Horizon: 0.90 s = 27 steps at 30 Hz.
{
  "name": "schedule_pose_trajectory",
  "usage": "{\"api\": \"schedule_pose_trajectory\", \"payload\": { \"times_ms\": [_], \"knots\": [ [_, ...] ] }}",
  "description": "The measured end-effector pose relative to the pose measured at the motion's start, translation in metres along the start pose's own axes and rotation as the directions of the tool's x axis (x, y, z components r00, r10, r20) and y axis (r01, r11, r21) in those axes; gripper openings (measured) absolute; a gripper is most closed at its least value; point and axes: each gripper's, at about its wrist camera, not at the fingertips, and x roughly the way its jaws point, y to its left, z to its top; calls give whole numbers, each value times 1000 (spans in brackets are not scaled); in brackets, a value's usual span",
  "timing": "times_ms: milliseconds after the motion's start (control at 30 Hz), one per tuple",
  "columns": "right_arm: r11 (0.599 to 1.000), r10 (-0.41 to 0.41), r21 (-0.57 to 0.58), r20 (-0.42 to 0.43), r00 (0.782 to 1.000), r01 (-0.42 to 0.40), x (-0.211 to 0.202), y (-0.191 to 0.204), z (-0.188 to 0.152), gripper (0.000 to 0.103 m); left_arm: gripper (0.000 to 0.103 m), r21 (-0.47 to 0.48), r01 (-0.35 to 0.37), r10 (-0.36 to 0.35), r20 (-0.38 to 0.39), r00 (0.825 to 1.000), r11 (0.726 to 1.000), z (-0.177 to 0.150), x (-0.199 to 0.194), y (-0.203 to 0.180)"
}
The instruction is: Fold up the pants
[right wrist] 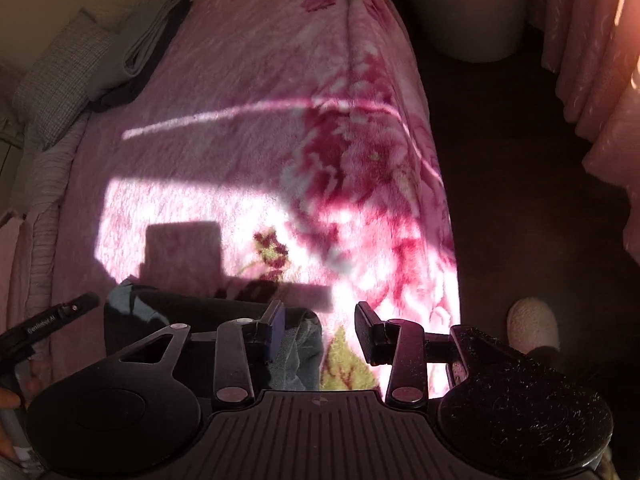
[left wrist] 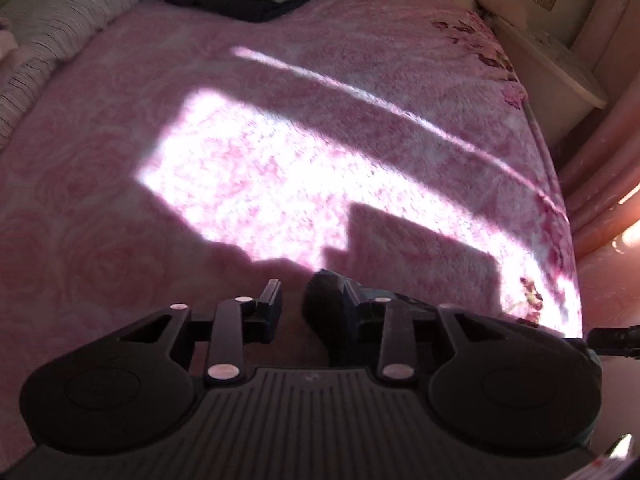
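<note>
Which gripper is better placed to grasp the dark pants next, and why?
Probably left. The left gripper is open with the pants at its fingertips; the right gripper opens mostly over blanket.

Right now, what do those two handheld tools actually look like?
Both the left tool and the right tool are matte black plastic: a ribbed base, two round lobes, linkage bars with silver rivets, and flat rectangular fingers. Small white lettering marks the left tool's side.
</note>
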Motion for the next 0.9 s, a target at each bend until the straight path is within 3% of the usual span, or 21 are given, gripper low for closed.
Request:
{"api": "schedule_pose_trajectory", "payload": {
  "times_ms": [67,167,233,267,333,400,433,533,600,667,767,833,900],
  "knots": [
    [991,-9,-133,33,999,13,-12,14,-6,36,24,-70,-81,84,33,996,994,0,-22,12],
    [929,9,-371,79,997,21,-21,45,-23,36,18,-171,57,-45,76,996,984,-6,-52,13],
    [859,44,-512,83,996,5,-16,66,-41,35,15,-118,119,-111,73,991,986,-17,-57,-12],
    [823,44,-569,71,997,4,-9,75,-51,35,12,-71,112,-108,64,992,991,-25,-55,-26],
    [742,-6,-670,3,1000,6,14,82,-68,35,11,7,76,-76,21,997,997,-43,-41,-47],
    [662,-74,-748,10,997,56,31,85,-79,35,8,16,-11,12,-64,998,1000,-69,-12,-46],
    [655,-71,-754,4,997,50,30,88,-78,35,8,-7,-23,22,-67,997,1000,-79,-6,-39],
    [688,-2,-726,16,1000,13,7,88,-69,35,8,-72,-26,25,-17,1000,997,-77,-30,-30],
    [683,14,-731,12,1000,-1,-3,88,-70,35,7,-68,-46,48,18,999,997,-76,-57,-33],
    [655,5,-755,-43,999,-36,7,88,-78,35,7,-92,-43,45,22,999,995,-84,-82,-39],
    [577,-85,-816,-97,992,-31,40,88,-92,35,8,-90,-87,82,-60,995,992,-118,-84,-53],
    [588,-100,-807,-137,986,-53,44,92,-84,35,9,-105,-159,146,-124,981,982,-146,-66,-54],
    [591,-107,-802,-186,977,-88,36,98,-72,35,8,-203,-181,161,-113,981,962,-149,-73,-49]
  ]
}}
